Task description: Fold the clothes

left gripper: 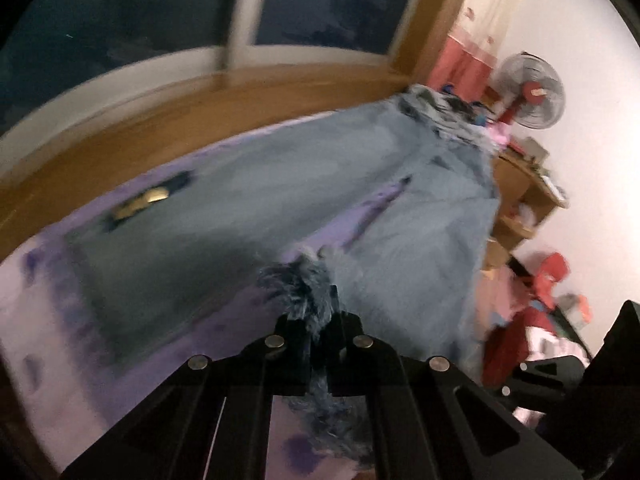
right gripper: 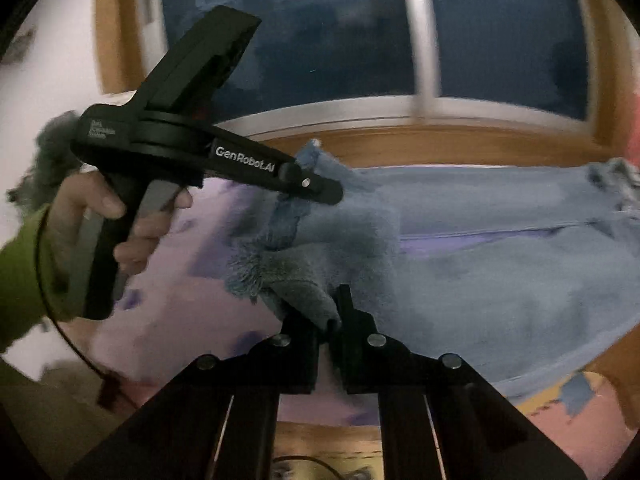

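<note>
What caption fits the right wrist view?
Both grippers, right and left, pinch frayed hems of pale blue jeans on a purple bedsheet.

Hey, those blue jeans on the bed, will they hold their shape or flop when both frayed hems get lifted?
Likely floppy: the jeans lie flat and creased on the purple sheet, and the frayed hem bunches in the left claw. Probably weighty, since much denim trails beyond the right claw. Slipping seems unlikely; both pinch rough fabric.

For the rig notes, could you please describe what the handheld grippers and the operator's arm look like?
Both grippers are matte black, with slotted linkage arms and round silver pivot pins. The left gripper has a pistol-style handle and white "GenRobot.AI" lettering on its side. The left hand is bare, with a green sleeve and a thin dark cable beside it.
</note>
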`<state>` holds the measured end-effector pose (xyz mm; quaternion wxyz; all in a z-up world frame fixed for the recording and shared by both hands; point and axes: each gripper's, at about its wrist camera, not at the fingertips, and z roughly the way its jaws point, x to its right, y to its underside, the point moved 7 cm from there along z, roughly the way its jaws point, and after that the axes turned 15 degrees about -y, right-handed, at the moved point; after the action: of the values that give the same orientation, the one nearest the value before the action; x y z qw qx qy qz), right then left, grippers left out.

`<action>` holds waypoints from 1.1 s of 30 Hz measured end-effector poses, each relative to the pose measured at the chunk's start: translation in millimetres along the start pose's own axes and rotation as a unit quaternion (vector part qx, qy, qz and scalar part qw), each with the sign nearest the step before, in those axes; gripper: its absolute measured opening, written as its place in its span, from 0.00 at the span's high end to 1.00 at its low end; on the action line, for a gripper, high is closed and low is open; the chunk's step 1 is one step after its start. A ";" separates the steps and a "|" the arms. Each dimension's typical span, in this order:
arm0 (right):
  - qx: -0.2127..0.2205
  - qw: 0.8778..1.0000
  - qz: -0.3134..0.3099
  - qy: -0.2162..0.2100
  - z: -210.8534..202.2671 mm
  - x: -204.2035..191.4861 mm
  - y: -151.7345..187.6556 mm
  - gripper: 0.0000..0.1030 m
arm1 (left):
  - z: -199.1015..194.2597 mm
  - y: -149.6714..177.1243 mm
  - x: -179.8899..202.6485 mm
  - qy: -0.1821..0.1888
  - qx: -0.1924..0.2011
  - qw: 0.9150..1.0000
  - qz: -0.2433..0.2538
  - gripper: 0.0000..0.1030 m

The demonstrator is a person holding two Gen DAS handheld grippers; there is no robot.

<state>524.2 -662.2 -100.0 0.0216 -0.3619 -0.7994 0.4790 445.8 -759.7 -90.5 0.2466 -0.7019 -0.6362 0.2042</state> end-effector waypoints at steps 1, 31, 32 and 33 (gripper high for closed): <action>-0.007 1.000 0.000 0.003 9.4 -8.1 4.5 0.94 | -1.8 9.3 -11.2 -0.007 -0.002 1.000 -0.005 0.96; -0.086 0.987 0.049 0.125 85.4 -35.6 67.2 0.67 | 52.2 96.0 -42.3 0.024 -0.066 0.997 0.029 0.79; -0.085 0.988 0.048 0.120 84.3 -40.1 68.8 0.66 | 50.5 98.0 -43.9 0.022 -0.064 0.997 0.029 0.79; -0.085 0.989 0.050 0.109 82.6 -44.3 70.1 0.66 | 48.9 99.9 -45.3 0.022 -0.066 0.997 0.030 0.79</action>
<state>564.5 -731.2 -185.6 0.0537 -0.4522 -0.8108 0.3677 490.7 -807.3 -191.1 0.2072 -0.7399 -0.6213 0.1536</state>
